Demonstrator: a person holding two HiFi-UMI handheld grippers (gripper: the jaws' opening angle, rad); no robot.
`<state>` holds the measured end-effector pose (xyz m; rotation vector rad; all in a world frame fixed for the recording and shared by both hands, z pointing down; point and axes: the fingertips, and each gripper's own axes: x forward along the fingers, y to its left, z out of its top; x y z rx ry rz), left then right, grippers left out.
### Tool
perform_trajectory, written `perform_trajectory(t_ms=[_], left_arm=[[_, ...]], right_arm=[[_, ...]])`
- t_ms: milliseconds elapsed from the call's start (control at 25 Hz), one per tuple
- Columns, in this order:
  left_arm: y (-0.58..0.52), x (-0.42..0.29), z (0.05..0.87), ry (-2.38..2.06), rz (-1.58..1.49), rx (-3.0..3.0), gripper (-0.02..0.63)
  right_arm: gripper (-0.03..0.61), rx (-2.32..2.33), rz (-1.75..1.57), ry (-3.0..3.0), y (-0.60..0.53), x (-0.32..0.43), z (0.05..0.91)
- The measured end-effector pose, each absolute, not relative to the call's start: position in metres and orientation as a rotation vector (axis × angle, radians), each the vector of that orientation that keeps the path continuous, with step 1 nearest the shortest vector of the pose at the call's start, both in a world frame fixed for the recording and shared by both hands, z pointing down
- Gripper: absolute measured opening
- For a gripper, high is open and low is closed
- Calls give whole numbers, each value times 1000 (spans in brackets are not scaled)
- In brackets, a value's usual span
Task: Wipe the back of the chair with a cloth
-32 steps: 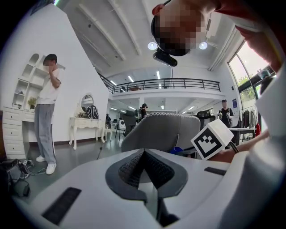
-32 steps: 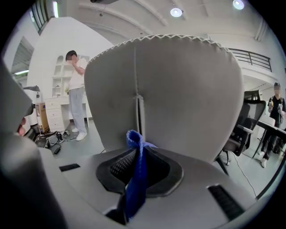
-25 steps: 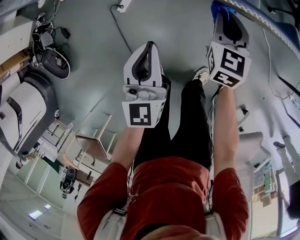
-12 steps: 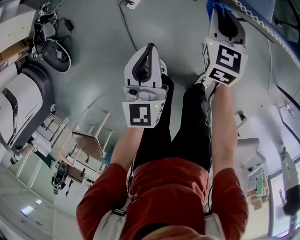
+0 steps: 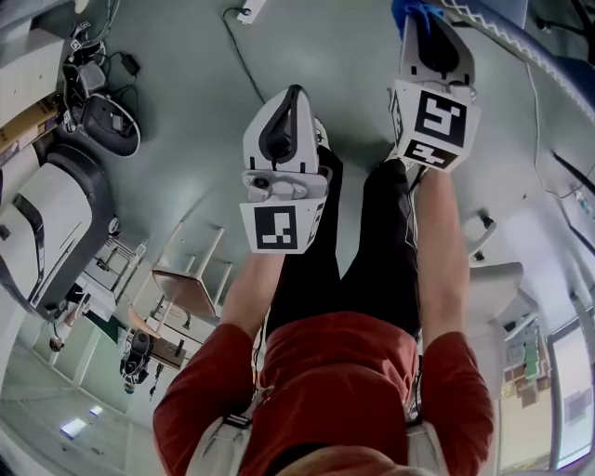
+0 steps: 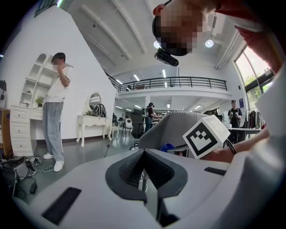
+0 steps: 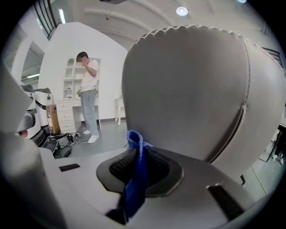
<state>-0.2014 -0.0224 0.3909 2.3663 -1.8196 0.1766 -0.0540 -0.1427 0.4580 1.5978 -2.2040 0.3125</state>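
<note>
The chair back (image 7: 192, 89) is grey padded leather with white stitching; it fills the right gripper view just beyond the jaws. In the head view its stitched edge (image 5: 507, 33) runs across the top right. My right gripper (image 7: 136, 150) is shut on a blue cloth (image 7: 135, 179), whose top sticks up past the tips, close to the chair back. From above, the right gripper (image 5: 423, 17) has the blue cloth (image 5: 412, 9) at its tip. My left gripper (image 5: 295, 91) is held lower and to the left, off the chair. Its jaws (image 6: 143, 153) are shut with nothing between them.
A person (image 6: 56, 112) stands by a white dresser (image 6: 20, 129) at the far left. A cable (image 5: 237, 51) and power strip (image 5: 247, 11) lie on the grey floor. A large white machine (image 5: 42, 218) and wooden stools (image 5: 181, 288) stand left of my legs (image 5: 372, 251).
My right gripper with the blue cloth has shifted a little to the left along the chair back. The left gripper has hardly moved.
</note>
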Motion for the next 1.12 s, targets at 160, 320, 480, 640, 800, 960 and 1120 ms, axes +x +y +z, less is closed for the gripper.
perform_trajectory(t_ms=[160, 320, 480, 640, 800, 960, 1120], left_arm=[[-27, -173, 394, -1779, 178, 2408, 14], [-30, -138, 399, -1726, 186, 2445, 12], [-31, -97, 403, -1671, 178, 2487, 14], [-31, -52, 410, -1602, 192, 2533, 14], [-29, -11, 413, -1553, 168, 2553, 14], [-29, 22, 417, -1522, 173, 2566, 13], [-27, 44, 417, -1499, 164, 2578, 14]], right_arm=[[48, 1639, 346, -2169, -132, -19, 467], [48, 1685, 380, -2116, -119, 24, 478], [48, 1731, 405, -2069, -107, 71, 489], [48, 1780, 433, -2013, -94, 121, 498], [48, 1819, 461, -1974, -82, 164, 506], [48, 1846, 497, -1940, -73, 199, 516], [48, 1870, 529, -1934, -69, 220, 524]])
